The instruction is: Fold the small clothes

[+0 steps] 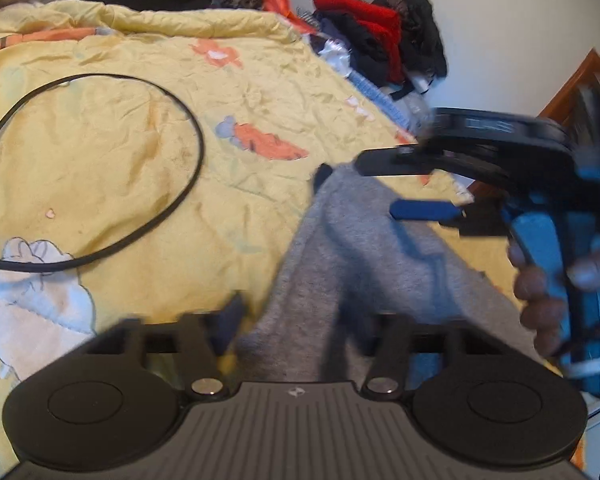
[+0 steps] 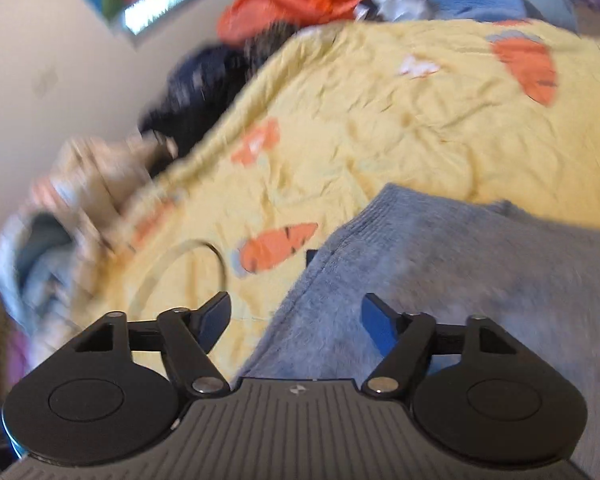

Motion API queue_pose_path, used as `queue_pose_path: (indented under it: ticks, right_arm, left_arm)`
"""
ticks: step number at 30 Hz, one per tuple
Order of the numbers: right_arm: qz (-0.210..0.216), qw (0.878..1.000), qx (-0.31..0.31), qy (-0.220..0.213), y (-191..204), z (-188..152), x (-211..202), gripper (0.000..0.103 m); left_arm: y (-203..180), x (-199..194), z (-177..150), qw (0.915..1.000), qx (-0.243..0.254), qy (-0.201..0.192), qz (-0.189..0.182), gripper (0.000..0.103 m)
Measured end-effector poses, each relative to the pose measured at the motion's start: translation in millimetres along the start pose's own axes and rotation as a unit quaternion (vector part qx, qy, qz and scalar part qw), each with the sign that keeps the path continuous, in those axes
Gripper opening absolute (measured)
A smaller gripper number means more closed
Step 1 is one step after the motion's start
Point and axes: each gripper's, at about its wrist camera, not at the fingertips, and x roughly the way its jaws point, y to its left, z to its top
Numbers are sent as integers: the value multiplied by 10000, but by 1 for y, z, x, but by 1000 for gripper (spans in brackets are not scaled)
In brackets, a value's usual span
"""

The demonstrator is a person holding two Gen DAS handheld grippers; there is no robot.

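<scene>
A small grey knit garment (image 1: pixel 340 248) lies on the yellow bedcover (image 1: pixel 140 160) and runs away from my left gripper (image 1: pixel 294 320). Its near end sits between the left fingers, which stand apart; blur hides any pinch. My right gripper (image 1: pixel 380 188) comes in from the right, held by a hand (image 1: pixel 540 292), its black and blue fingers spread at the garment's far corner. In the right wrist view the right gripper (image 2: pixel 296 316) is open: one finger over the bedcover (image 2: pixel 380 120), the other over the grey garment (image 2: pixel 460 264), whose ribbed edge lies between them.
A black cable (image 1: pixel 196 152) loops across the bedcover on the left. Piles of dark, red and orange clothes (image 1: pixel 380 32) crowd the far edge of the bed by the white wall. A wooden door (image 1: pixel 580 80) stands at the right. More clothes (image 2: pixel 292 4) line the bed's edge.
</scene>
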Motion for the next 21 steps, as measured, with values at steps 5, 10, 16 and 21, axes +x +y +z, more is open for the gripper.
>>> queue_pose_path:
  ticks: [5, 10, 16, 21]
  right_arm:
    - [-723, 9955, -366, 483, 14, -2, 33, 66]
    - [-960, 9922, -471, 636, 22, -4, 45, 75]
    - [-1396, 9818, -901, 923, 47, -1, 68, 93]
    - [-1653, 9755, -1099, 953, 57, -5, 78, 101]
  left_arm:
    - [21, 3, 8, 9987, -397, 268, -170, 11]
    - [23, 3, 10, 9985, -310, 384, -219, 7]
    - [18, 2, 10, 9986, -201, 458, -180, 6]
    - [21, 0, 10, 9981, -254, 512, -228, 6]
